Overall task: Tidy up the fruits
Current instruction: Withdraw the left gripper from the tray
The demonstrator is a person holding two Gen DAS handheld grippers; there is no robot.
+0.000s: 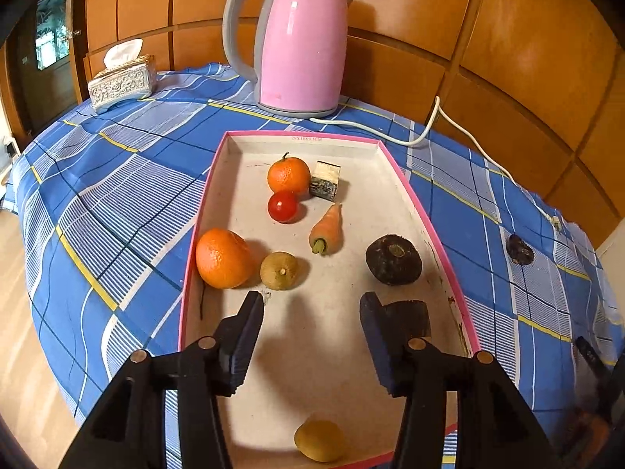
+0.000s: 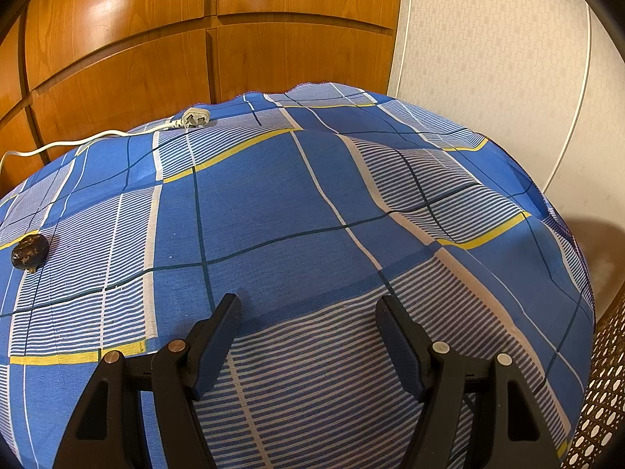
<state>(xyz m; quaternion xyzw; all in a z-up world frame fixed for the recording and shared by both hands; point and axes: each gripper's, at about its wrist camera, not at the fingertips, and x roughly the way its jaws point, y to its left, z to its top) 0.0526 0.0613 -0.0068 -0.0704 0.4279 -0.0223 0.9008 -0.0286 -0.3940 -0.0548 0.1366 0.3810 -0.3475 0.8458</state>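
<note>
One dark fruit (image 2: 29, 253) lay outside the tray (image 1: 429, 221), nearer the right gripper (image 2: 308, 324), far to its left; both grippers' jaws spread, empty.

Warm indoor light, glare on wood panels (image 2: 105, 8), strong fisheye bending, dark corners

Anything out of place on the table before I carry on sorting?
Yes. One small dark fruit lies alone on the tablecloth, outside the pink-rimmed tray holding the rest. In the tray, a small box sits among the produce. The kettle's plug lies loose.
</note>
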